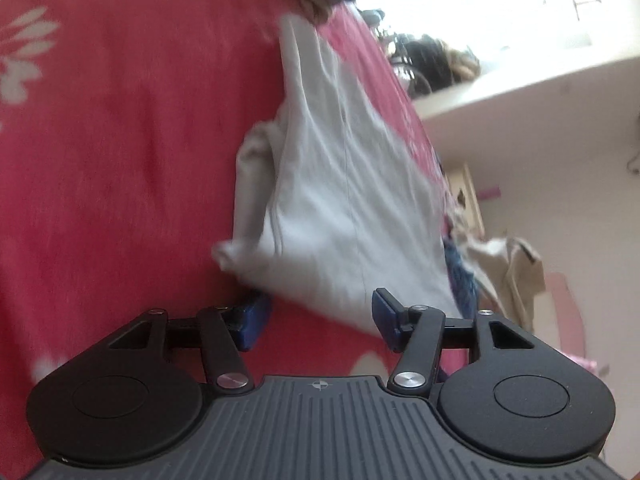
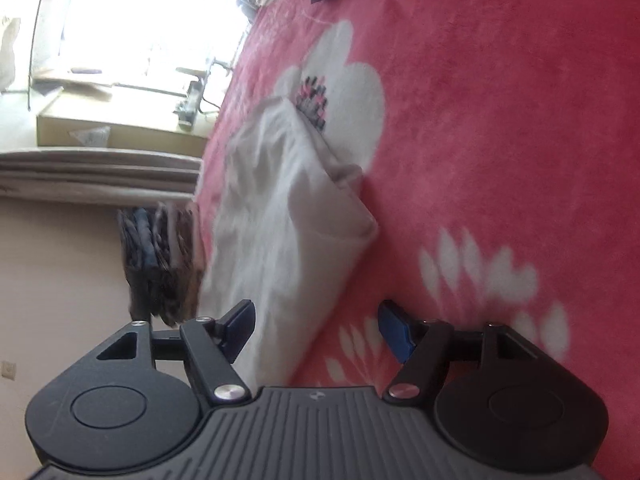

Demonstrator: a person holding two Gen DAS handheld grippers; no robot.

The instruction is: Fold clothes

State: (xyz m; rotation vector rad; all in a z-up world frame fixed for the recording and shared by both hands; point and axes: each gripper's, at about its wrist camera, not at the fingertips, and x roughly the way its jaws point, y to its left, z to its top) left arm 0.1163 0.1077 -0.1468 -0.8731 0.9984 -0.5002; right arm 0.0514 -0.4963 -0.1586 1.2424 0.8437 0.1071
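A big pink blanket (image 1: 120, 160) with white flowers covers the bed. A white garment (image 1: 340, 184) lies bunched on it, stretching toward 12 o'clock from the left tool (image 1: 320, 318). That tool is let go, blue pads apart, cloth just past them. The right tool (image 2: 316, 330) is let go too, with the cloth's near end between its pads.

Bare red bedspread (image 1: 120, 160) fills the left of the left-wrist frame, free for passing. The white garment (image 1: 340, 200) lies mid-frame; a wall (image 1: 560, 160) closes the right.
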